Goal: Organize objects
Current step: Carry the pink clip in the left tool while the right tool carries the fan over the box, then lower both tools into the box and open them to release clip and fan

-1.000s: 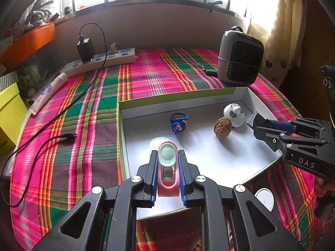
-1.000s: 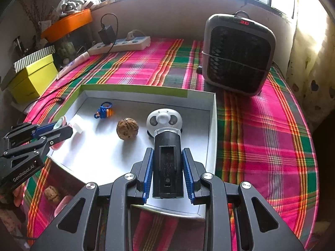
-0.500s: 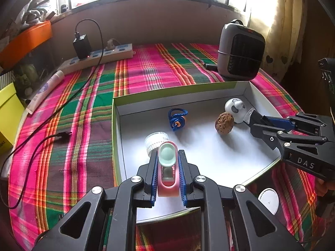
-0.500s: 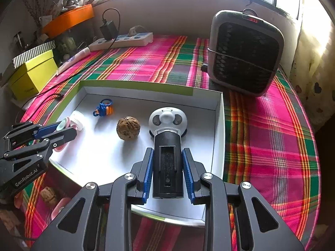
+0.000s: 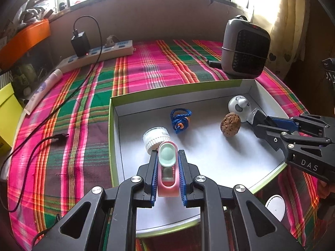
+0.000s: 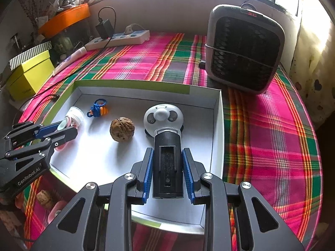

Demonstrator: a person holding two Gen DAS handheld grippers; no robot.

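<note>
1. The shallow white box [image 5: 114, 113] sits on the plaid-covered worktop [image 5: 146, 71] towards its near edge, holding a walnut [image 6: 122, 129], a blue cord toy [image 5: 180, 120] and a white jar [image 5: 156, 139].
2. The left tool [image 5: 167, 163] is closed around a pink device [image 5: 167, 179] above the box's near-left part; released carelessly, it could strike the jar just ahead.
3. The right tool [image 6: 167, 167] grips a black cylinder [image 6: 167, 163] near the box's right wall, its tip close to a white panda-faced gadget [image 6: 163, 118]; pushing forward might shove that gadget or roll the walnut.

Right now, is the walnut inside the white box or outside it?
Inside. The walnut rests on the white box floor, between the panda fan and blue toy.
</note>
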